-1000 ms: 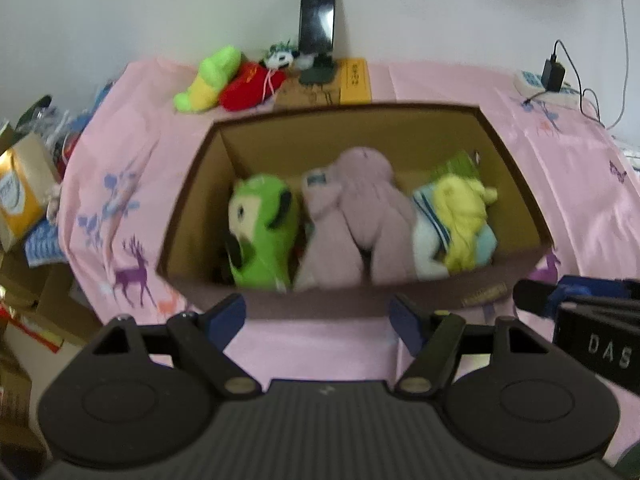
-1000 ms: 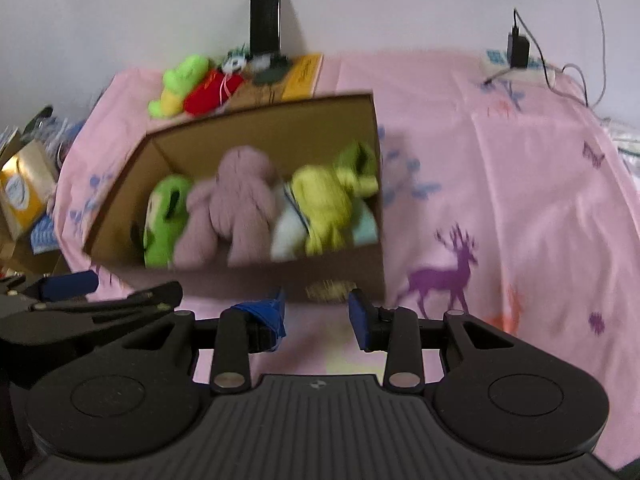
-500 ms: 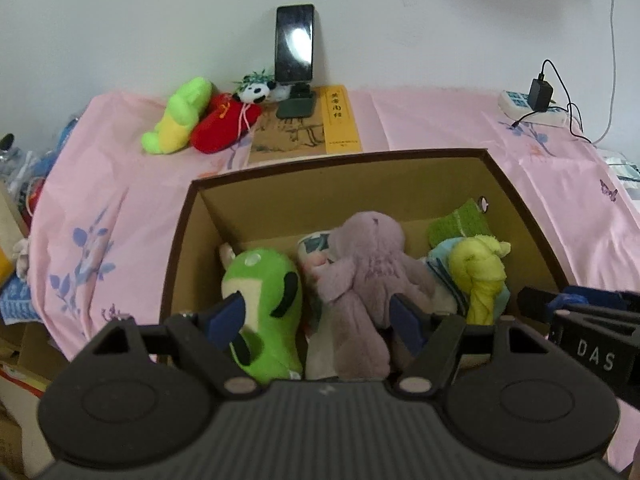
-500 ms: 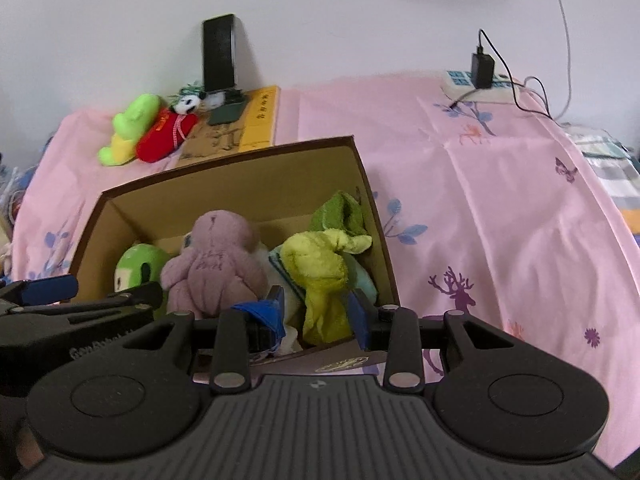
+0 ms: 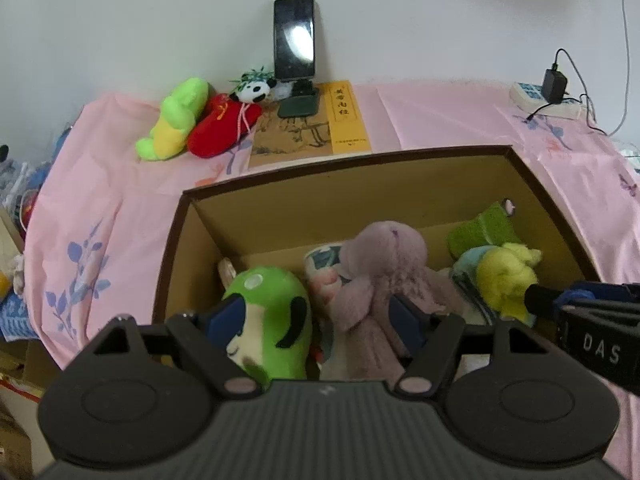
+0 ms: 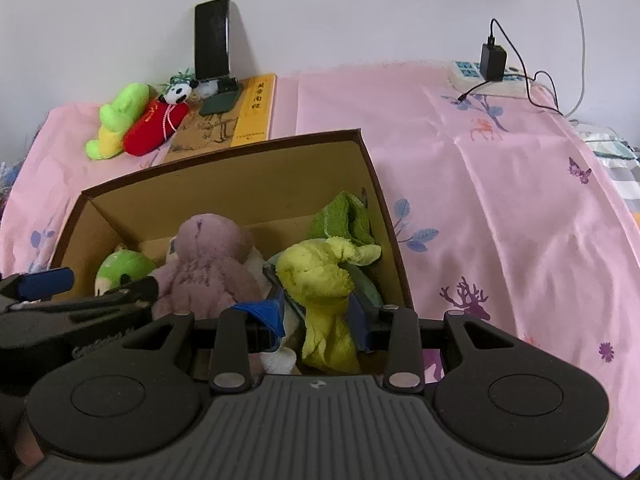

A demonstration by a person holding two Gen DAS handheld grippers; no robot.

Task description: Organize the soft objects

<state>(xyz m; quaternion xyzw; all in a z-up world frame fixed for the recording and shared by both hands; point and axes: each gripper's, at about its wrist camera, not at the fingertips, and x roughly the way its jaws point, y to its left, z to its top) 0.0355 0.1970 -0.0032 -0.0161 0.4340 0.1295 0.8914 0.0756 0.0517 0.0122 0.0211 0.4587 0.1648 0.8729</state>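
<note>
— Hovering over the brown cardboard box [image 5: 532, 184], we have both tools at its near edge. Our left gripper [image 5: 316, 316] has its fingers spread wide, one either side of the green-and-cream plush animal [image 5: 272, 320] and the mauve furry plush bear [image 5: 384, 272]; they clamp nothing.

— And our right gripper [image 6: 320, 312]?

— Its fingers stand apart too, flanking the yellow-green floppy plush [image 6: 320, 280] near the box's right wall. We cannot tell whether the pads touch it; we judge nothing is gripped yet.

— Why are the toys packed like that?

— We think side by side along the near wall, so they fill the width and prop each other. A folded green towel-like cloth [image 6: 344, 216] sits wedged in the far right corner.

— What is left outside?

— At the far left of the pink printed bedsheet [image 6: 500, 200], against the wall, lie a lime-and-yellow plush [image 5: 176, 120], touching a red plush [image 5: 220, 128], with a small panda plush [image 5: 256, 90] just beside. We judge those still need boxing.

— Anything to avoid?

— The black phone on its stand [image 5: 294, 44], on the yellow-edged book [image 5: 316, 132], stands right next to them.
</note>
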